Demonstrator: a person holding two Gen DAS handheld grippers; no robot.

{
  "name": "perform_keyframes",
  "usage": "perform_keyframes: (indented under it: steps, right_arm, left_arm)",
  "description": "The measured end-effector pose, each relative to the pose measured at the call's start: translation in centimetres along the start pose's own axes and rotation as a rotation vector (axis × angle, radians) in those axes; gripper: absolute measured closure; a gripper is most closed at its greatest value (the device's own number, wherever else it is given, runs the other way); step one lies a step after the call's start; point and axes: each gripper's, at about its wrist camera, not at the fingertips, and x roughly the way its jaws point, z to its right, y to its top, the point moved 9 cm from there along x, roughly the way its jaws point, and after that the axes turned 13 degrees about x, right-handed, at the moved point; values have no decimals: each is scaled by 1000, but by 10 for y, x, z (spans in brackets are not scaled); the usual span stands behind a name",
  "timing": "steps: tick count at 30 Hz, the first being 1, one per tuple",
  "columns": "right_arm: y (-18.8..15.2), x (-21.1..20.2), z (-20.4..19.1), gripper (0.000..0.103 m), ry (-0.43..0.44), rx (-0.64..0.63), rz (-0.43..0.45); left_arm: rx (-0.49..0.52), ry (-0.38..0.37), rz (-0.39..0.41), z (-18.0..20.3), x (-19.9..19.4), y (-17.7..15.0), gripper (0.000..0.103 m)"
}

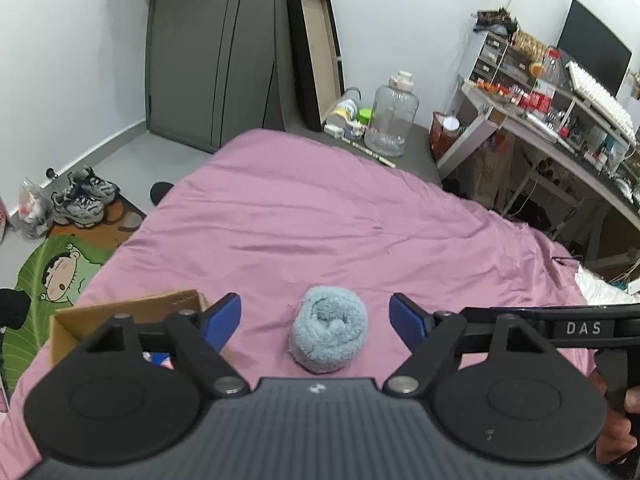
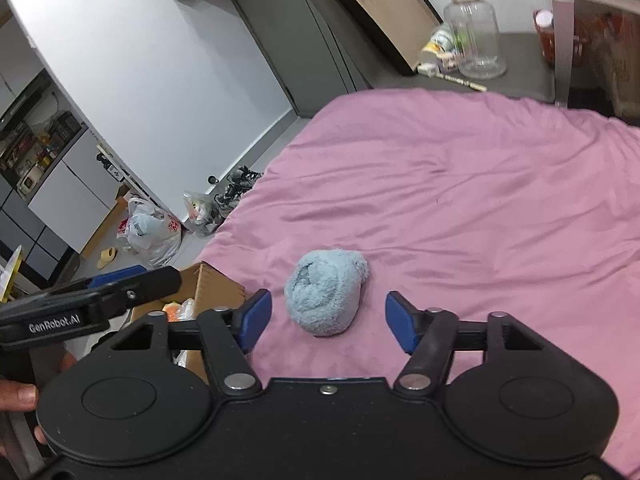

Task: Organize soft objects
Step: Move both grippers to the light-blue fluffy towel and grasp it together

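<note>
A rolled light-blue fluffy towel (image 1: 330, 334) lies on the pink bedsheet (image 1: 320, 220); it also shows in the right wrist view (image 2: 326, 292). My left gripper (image 1: 316, 322) is open, its blue pads on either side of the roll, above it. My right gripper (image 2: 328, 320) is open too, the roll lying between and just ahead of its pads. An open cardboard box (image 1: 120, 316) sits at the bed's left edge, with colourful items inside (image 2: 180, 310). The left gripper's body (image 2: 88, 304) shows at the left of the right wrist view.
A clear water jug (image 1: 392, 120) and small containers stand on a grey surface beyond the bed. A cluttered desk (image 1: 560, 120) is at the right. Shoes (image 1: 80, 196), bags and a cartoon mat (image 1: 60, 276) lie on the floor at left.
</note>
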Motion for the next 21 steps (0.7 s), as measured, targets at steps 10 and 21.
perform_keyframes:
  steps: [10,21]
  right_arm:
    - [5,53,11,63,11,97,-93]
    - [7,107,14,70,8,119,-174]
  left_arm:
    - [-97,-41,-105,-7,58,-7,66]
    - [-152,-75,-205,-10,112,-16,74]
